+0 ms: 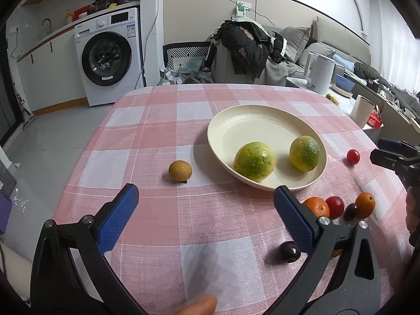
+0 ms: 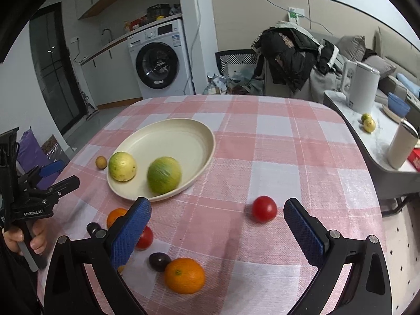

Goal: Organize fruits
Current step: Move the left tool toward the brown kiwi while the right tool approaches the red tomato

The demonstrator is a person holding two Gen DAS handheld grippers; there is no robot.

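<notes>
Left wrist view: the left claw (image 1: pixel 206 199) is spread wide and empty above the worktop (image 1: pixel 162 120). The plate (image 1: pixel 236 120) with two green-yellow fruits (image 1: pixel 254 160) lies ahead-right; a longan (image 1: pixel 180 171) lies ahead.

Right wrist view: the right claw (image 2: pixel 217 212) is spread, empty. A cherry tomato (image 2: pixel 264 209) lies between its fingers, nearer the right one; an orange (image 2: pixel 184 275) lies nearer the camera.

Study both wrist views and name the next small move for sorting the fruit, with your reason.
Probably ease the right gripper forward and close on the small red tomato. Its jaws stand open and empty, with the tomato lying alone on the checked tablecloth just ahead between them, while the cream plate so far holds only two yellow-green round fruits.
</notes>
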